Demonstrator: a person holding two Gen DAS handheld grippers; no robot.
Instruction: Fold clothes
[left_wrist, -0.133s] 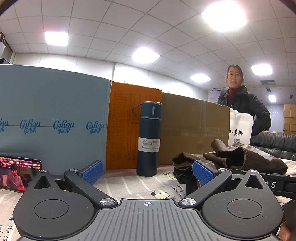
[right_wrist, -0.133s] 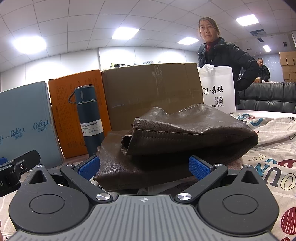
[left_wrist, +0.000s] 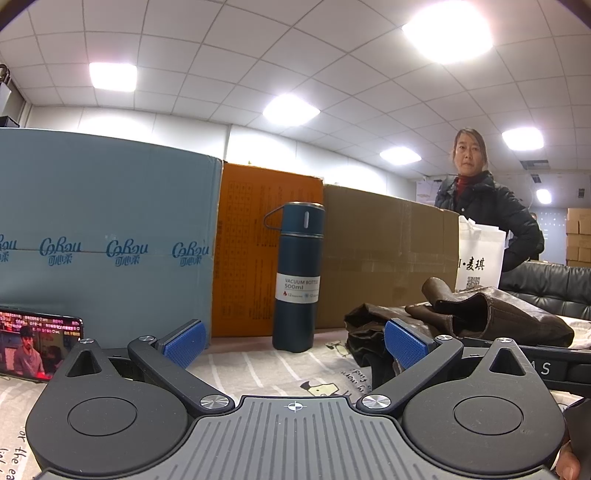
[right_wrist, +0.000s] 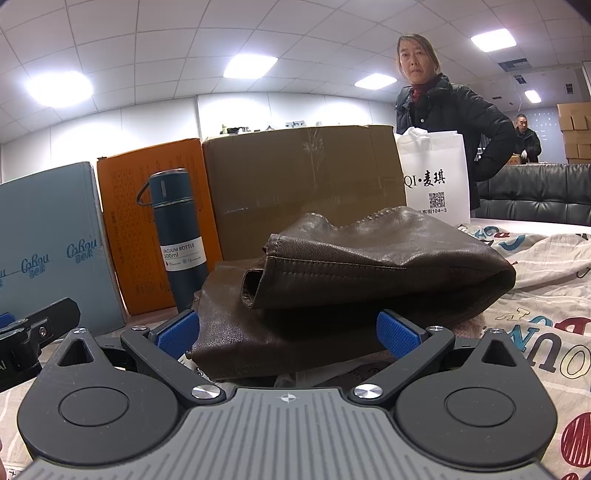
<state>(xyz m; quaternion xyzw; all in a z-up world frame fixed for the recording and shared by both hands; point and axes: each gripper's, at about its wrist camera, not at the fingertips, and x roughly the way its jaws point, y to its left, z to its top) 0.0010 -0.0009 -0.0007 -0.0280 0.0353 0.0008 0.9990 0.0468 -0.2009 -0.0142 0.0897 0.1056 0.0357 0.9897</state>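
Nearest me, my left gripper (left_wrist: 293, 341) has its blue pads spread wide with nothing between them, only open printed tablecloth (left_wrist: 258, 369) ahead. My right gripper (right_wrist: 288, 330) is just as wide; the near edge of the brown leather garment (right_wrist: 351, 266) sits in the gap between its pads, and I can't tell whether either pad touches it.

That garment lies in a loose heap on the cloth, one stitched flap doubled over the top, to the right of the left gripper. In the right wrist view the table beyond its right edge is free, showing coloured lettering I can't read whole. At far left of that view, part of the other gripper pokes in.

A phone (left_wrist: 37, 347) playing video leans near left. Further back a dark blue flask (left_wrist: 297, 277) stands upright, labelled "VACUUM BOTTLE 500ml".

A wall of boxes closes the far edge: a blue box (left_wrist: 103, 229) printed "CoRou", an orange box (left_wrist: 251, 251), a brown carton (left_wrist: 384, 254). A white bag (right_wrist: 436, 181) reads "QI·麦琪" over a QR code. Behind it a person in a dark jacket (right_wrist: 447, 107) stands.
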